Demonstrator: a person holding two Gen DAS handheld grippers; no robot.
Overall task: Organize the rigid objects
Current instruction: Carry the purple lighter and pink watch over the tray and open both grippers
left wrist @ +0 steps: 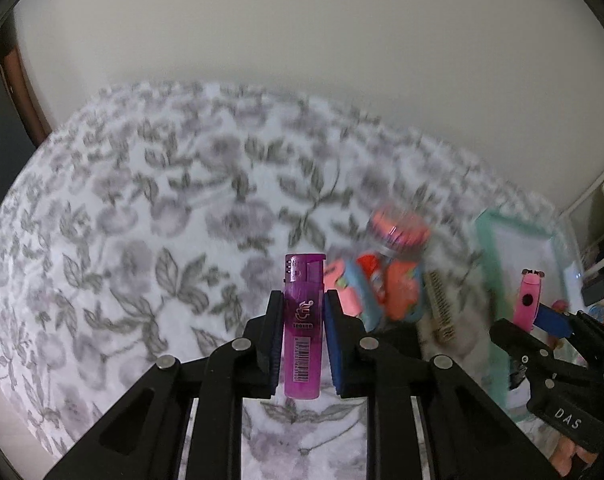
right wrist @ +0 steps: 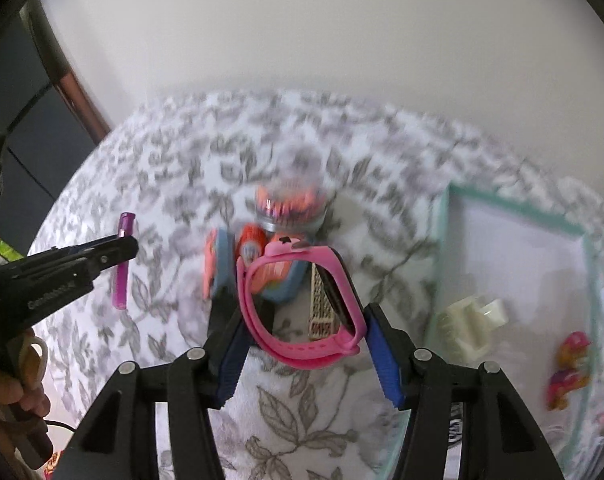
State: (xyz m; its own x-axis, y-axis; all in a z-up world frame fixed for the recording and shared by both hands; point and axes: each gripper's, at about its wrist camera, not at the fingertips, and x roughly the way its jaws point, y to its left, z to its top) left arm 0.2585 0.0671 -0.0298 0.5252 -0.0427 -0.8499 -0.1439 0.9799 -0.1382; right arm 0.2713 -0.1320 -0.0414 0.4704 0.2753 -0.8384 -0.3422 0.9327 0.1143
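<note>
A purple lighter (left wrist: pixel 304 320) stands upright between the pads of my left gripper (left wrist: pixel 304 296), which is shut on it above the floral cloth. In the right wrist view the same lighter (right wrist: pixel 122 280) hangs in the left gripper (right wrist: pixel 124 246) at the left. My right gripper (right wrist: pixel 302 312) is shut on a pink watch (right wrist: pixel 302 350), its pads pressing the looped band from both sides. In the left wrist view that watch (left wrist: pixel 527 296) sticks up from the right gripper (left wrist: pixel 530 320) at the far right. Both things are held clear of the table.
On the cloth lies a blurred pile: a jar of orange pieces (right wrist: pixel 290 208), blue-and-pink items (right wrist: pixel 218 264) and a beige comb-like strip (right wrist: pixel 322 308). A teal-rimmed tray (right wrist: pixel 450 216) at the right holds a white plastic piece (right wrist: pixel 474 324) and a colourful toy (right wrist: pixel 570 368). A hand (right wrist: pixel 14 392) grips the left handle.
</note>
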